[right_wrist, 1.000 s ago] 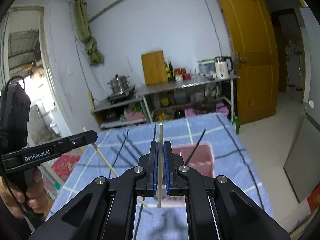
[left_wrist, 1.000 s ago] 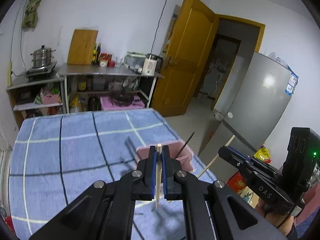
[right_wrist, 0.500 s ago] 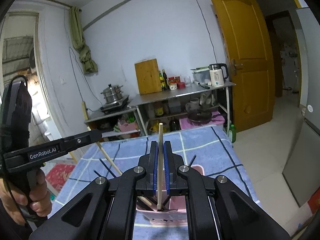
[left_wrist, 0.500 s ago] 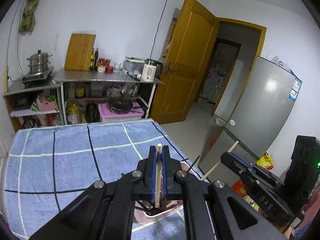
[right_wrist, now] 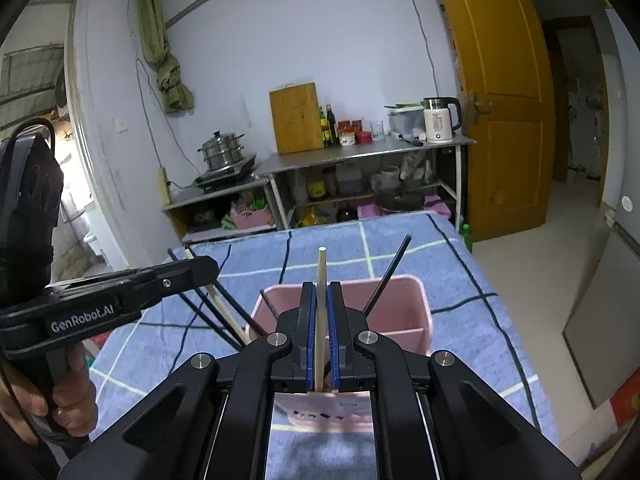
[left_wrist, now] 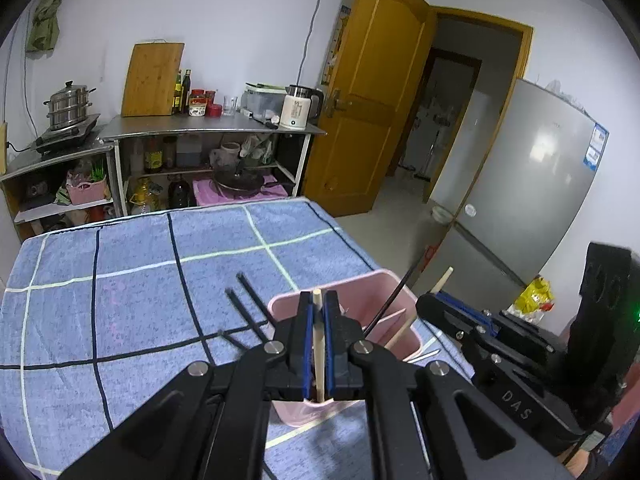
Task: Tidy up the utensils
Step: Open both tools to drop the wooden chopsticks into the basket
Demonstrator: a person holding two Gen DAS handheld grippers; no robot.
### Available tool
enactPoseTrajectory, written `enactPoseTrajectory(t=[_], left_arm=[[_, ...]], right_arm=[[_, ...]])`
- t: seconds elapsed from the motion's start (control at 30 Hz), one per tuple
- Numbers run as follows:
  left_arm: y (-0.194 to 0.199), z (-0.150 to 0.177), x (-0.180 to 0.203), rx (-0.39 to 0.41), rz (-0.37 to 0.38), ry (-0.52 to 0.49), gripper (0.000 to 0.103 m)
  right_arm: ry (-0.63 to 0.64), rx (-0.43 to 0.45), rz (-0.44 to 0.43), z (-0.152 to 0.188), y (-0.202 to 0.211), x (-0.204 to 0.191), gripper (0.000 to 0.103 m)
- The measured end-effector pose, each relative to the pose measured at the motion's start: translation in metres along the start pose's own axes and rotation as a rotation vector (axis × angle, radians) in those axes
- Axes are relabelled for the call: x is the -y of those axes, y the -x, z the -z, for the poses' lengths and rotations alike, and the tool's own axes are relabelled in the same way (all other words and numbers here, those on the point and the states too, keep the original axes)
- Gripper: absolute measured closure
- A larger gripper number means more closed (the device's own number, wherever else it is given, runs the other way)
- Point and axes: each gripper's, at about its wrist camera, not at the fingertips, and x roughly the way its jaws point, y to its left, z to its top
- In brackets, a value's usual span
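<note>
A pink divided holder (left_wrist: 362, 296) (right_wrist: 404, 312) stands on the blue checked cloth. A black chopstick (right_wrist: 388, 274) leans in its right part. My left gripper (left_wrist: 318, 336) is shut on a wooden chopstick (left_wrist: 319, 344), held upright over the holder's near rim. My right gripper (right_wrist: 321, 332) is shut on another wooden chopstick (right_wrist: 320, 312), upright over the holder's near side. The right gripper shows in the left wrist view (left_wrist: 430, 304), the left one in the right wrist view (right_wrist: 208, 270). Black chopsticks (left_wrist: 248, 308) lie on the cloth left of the holder.
The table's right edge (left_wrist: 352, 244) drops to the floor beside a grey fridge (left_wrist: 532, 184). A steel shelf (right_wrist: 360, 152) with kitchenware stands behind the table. A yellow door (right_wrist: 500, 100) stands open at the right.
Both grippers have dropped toward the holder with their wooden chopsticks; the holder now sits right under the fingers in both views.
</note>
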Motion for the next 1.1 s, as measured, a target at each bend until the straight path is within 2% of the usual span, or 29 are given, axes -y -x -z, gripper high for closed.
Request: enactPoseTrajectory(t=[0.27,0.3,0.37,0.67,0.87,1.1], left_arm=[[0.003,0.011,-0.001,-0.013,0.0,-0.011,0.097],[0.005,0.011,-0.001,-0.01,-0.001,-0.01,0.096],[0.011,0.011,-0.002,0.0,0.002,-0.003,0.087],[0.048,0.015,-0.004,0.073,0.013,0.017,0.079],[0.074,0.032,-0.006,0.106,-0.017,-0.001,0.075],[0.096,0.065,-0.014,0.119,-0.051,0.008,0.071]], right_arm=[[0.004,-0.028,-0.004,0.006,0.004,-0.001,0.097],[0.006,-0.025,0.002,0.006,0.007,-0.001,0.097],[0.007,-0.017,0.01,0.006,0.012,-0.002,0.094],[0.008,0.023,0.018,0.006,0.042,-0.006,0.087],[0.007,0.035,0.008,0.017,0.06,-0.015,0.086],[0.041,0.01,-0.019,0.041,0.07,-0.034,0.086]])
